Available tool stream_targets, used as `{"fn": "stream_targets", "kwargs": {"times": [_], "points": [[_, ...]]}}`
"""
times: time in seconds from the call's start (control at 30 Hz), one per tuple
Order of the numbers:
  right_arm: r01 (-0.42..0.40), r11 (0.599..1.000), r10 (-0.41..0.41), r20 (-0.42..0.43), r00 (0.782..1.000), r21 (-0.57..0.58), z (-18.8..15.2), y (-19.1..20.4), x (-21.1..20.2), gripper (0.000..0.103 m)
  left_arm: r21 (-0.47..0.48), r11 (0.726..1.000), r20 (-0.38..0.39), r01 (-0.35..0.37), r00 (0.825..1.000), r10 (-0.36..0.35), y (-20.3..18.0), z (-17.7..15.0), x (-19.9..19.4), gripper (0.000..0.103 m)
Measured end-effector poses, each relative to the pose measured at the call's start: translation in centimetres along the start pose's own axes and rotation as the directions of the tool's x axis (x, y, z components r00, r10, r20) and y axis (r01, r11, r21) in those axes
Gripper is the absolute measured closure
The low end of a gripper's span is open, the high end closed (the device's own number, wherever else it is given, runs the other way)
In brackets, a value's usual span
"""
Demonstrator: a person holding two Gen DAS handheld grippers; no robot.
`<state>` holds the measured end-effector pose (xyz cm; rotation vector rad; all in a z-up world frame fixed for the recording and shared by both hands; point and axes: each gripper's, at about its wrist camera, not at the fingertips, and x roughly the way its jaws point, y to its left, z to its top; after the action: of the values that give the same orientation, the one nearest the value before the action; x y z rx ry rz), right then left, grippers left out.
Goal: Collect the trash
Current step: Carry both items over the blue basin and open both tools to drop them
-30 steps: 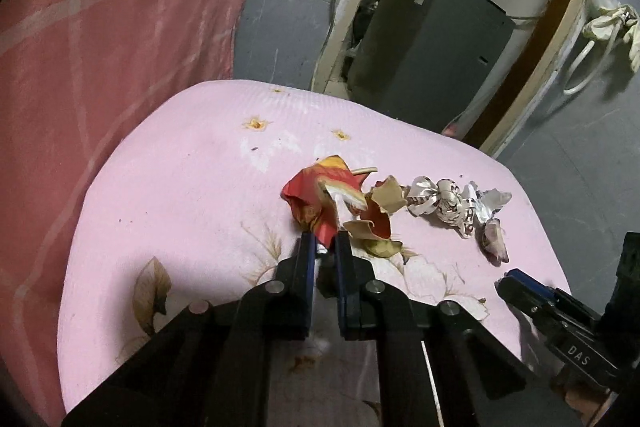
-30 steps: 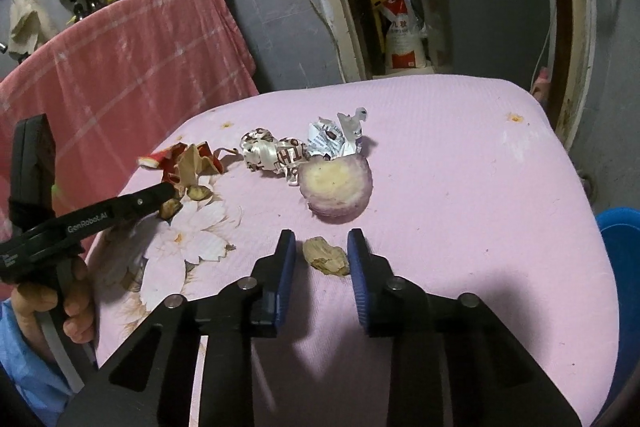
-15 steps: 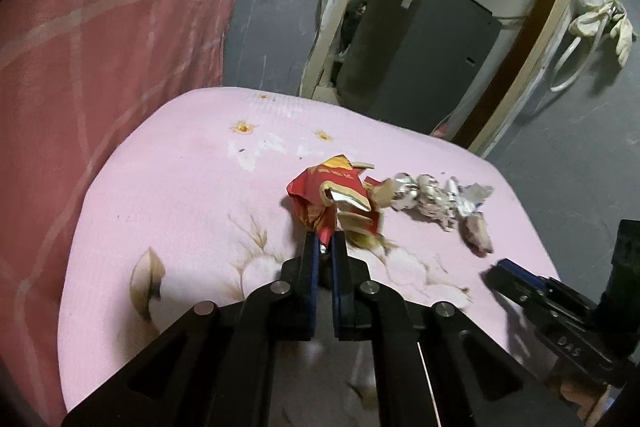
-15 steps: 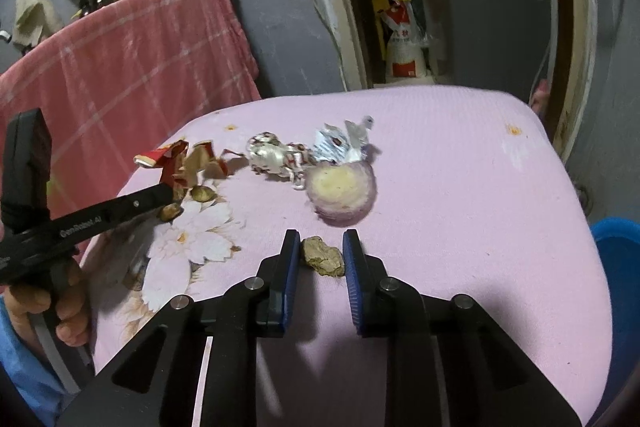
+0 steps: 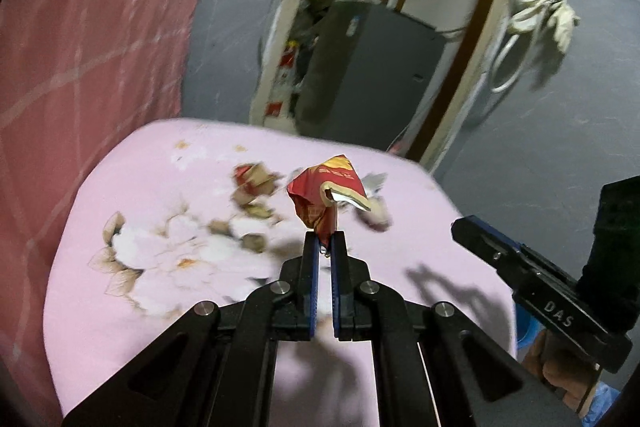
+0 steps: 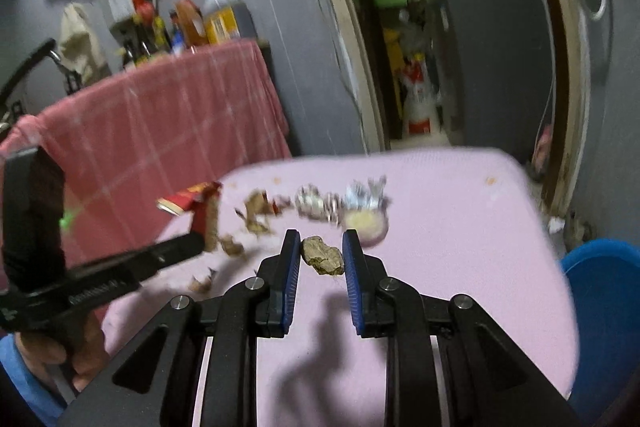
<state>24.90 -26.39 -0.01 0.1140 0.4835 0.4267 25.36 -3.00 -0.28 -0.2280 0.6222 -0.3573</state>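
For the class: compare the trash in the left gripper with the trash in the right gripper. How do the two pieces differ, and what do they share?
The wrapper is red, thin and crumpled; the lump is brown, solid and knobbly. The wrapper rises well past the left gripper; the lump sits between the fingers of the right gripper. The left jaws are nearly together, the right stand wider. Both are clamped, off the pink cloth.

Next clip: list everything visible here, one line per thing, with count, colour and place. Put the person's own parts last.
red wrapper: one, red and yellow, pinched in the left gripper, lifted off the table.
brown lump: one, brown, between the right gripper's pads, lifted.
brown scraps: several, tan, left part of the table.
foil wrappers: a crumpled cluster, silver, mid table.
round slice: one, yellowish with purple rim, by the foil.
table: one, pink floral cloth.
blue bin: one, right of the table.
pink cloth: one, draped behind.
bottles: several, above the cloth.
left gripper: black, shut.
right gripper: black, shut.
hand: one, holding the left gripper.
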Motion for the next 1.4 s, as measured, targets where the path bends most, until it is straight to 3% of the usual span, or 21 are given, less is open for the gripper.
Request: {"fn": "stream_targets", "kwargs": {"times": [0.2, 0.37, 0.67, 0.87, 1.03, 1.27, 1.4], "points": [[0.029, 1.0, -0.027, 0.162, 0.986, -0.008, 2.4, -0.6, -4.9, 0.084, 0.073, 0.997, 0.105, 0.039, 0.993, -0.047, -5.1, 0.9, -0.6, 0.1], [0.091, 0.996, -0.08, 0.301, 0.95, -0.023, 4.5, -2.2, -9.7, 0.084, 0.155, 0.984, 0.199, 0.091, 0.973, -0.121, -10.1, 2.5, -1.4, 0.1], [0.28, 0.959, -0.248, 0.379, 0.891, -0.031, 4.9, -6.7, -14.8, 0.083, 0.249, 0.949, 0.245, 0.195, 0.935, -0.257, -18.9, 3.8, 0.1, 0.099], [0.358, 0.932, -0.355, 0.341, 0.871, 0.055, 3.0, -11.2, -16.3, 0.083, 0.296, 0.922, 0.179, 0.249, 0.934, -0.309, -23.1, 3.2, 2.8, 0.099], [0.394, 0.91, -0.414, 0.277, 0.867, 0.13, 0.6, -14.7, -16.5, 0.083, 0.325, 0.903, 0.084, 0.281, 0.942, -0.324, -25.9, 1.6, 5.8, 0.099], [0.415, 0.881, -0.454, 0.165, 0.875, 0.227, -2.4, -18.3, -16.1, 0.083, 0.314, 0.899, -0.104, 0.306, 0.952, -0.288, -27.8, -0.8, 10.5, 0.099], [0.426, 0.86, -0.469, 0.106, 0.877, 0.28, -4.0, -19.6, -15.5, 0.083, 0.327, 0.898, -0.162, 0.294, 0.954, -0.253, -28.4, -2.6, 12.1, 0.099]]}}
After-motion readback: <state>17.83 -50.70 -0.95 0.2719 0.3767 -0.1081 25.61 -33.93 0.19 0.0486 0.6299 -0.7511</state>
